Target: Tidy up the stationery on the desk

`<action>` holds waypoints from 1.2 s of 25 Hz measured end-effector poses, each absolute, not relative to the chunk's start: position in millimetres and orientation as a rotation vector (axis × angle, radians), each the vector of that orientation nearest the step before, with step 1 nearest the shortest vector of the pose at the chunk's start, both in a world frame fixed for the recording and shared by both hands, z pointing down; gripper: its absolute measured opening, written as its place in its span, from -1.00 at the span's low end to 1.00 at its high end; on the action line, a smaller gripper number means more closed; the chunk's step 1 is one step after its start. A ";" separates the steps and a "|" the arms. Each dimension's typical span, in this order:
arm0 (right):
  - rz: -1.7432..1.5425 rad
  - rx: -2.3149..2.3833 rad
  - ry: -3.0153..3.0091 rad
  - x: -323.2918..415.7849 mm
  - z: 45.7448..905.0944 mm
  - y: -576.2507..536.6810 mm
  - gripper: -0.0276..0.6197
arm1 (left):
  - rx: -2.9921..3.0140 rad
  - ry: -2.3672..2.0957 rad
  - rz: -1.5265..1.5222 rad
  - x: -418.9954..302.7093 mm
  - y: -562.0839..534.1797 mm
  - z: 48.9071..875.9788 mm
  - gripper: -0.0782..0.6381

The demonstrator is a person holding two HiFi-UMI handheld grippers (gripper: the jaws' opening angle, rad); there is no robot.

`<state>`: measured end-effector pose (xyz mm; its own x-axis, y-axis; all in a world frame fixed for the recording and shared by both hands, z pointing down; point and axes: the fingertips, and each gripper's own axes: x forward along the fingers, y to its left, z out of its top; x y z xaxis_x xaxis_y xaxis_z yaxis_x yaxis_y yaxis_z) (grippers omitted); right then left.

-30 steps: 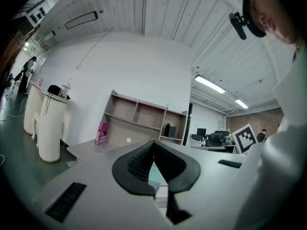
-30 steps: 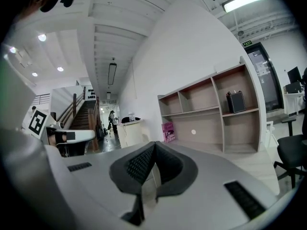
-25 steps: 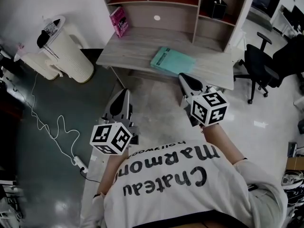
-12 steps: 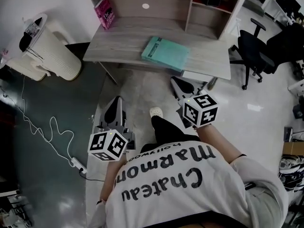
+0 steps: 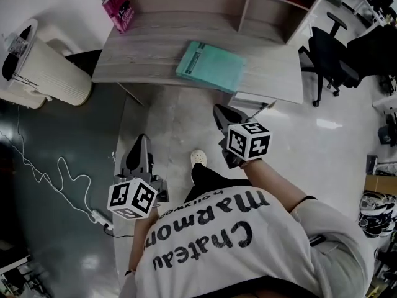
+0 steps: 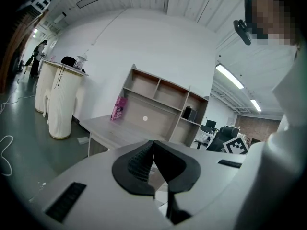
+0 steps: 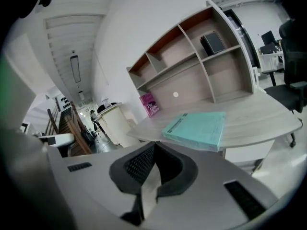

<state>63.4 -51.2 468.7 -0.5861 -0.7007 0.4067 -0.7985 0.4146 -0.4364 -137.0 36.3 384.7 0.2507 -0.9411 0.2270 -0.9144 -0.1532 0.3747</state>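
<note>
Two grippers hang short of the counter (image 5: 142, 51), each with its jaws pressed together and nothing between them. In the head view we see the left gripper (image 5: 142, 140) low over the floor beside our leg, well apart from the counter. The right gripper (image 5: 218, 109) sits nearer its front edge, though not touching it.

The teal notebook (image 5: 211, 66) lies flat near the counter's front, right of the middle. The pink book (image 5: 119, 9) stands at the back left, against the shelf unit (image 5: 248, 5).

Only the head view gives us the white cable (image 5: 56, 172) looping over the dark floor, the black office chair (image 5: 332, 54) to the right, and our white shoe (image 5: 198, 158).

The left gripper view shows the pink book and the shelves, but its own body hides the teal notebook. It alone shows a person (image 6: 37, 56) standing far off beyond the white ribbed stand (image 6: 60, 104).

The right gripper view places the teal notebook just above its closed jaws, and shows a black box (image 7: 212, 43) in an upper right compartment of the shelves.
</note>
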 end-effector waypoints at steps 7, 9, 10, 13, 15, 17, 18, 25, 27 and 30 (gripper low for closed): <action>1.165 1.458 -2.394 61.1 520.4 -95.7 -0.87 | 2.053 -1.695 0.016 -161.5 4.2 399.7 -0.74; 1.250 1.541 -2.362 65.3 534.5 -104.4 -0.87 | 2.067 -1.702 0.033 -167.0 -4.2 400.7 -0.74; 1.294 1.590 -2.350 68.3 540.8 -108.1 -0.87 | 2.082 -1.704 0.051 -169.0 -9.8 403.1 -0.74; 1.419 1.733 -2.323 78.5 557.6 -117.8 -0.87 | 2.088 -1.694 0.126 -173.7 -31.4 422.3 -0.74; 1.495 1.795 -2.313 84.5 567.2 -123.2 -0.87 | 2.073 -1.669 0.147 -174.1 -47.3 437.0 -0.74; 1.571 1.819 -2.328 88.3 572.3 -126.7 -0.87 | 2.071 -1.631 0.167 -170.7 -62.7 448.9 -0.74; 1.613 1.817 -2.337 89.5 575.2 -127.1 -0.86 | 2.075 -1.606 0.181 -167.7 -70.0 453.7 -0.74; 1.881 1.889 -2.347 109.3 586.8 -131.2 -0.15 | 2.142 -1.445 0.254 -143.3 -116.5 469.7 -0.74; 1.926 1.923 -2.361 117.9 584.9 -134.2 -0.05 | 2.155 -1.417 0.267 -136.2 -127.1 472.0 -0.74; 1.944 1.970 -2.398 130.3 578.2 -139.1 0.00 | 2.171 -1.372 0.309 -125.4 -138.5 477.0 -0.74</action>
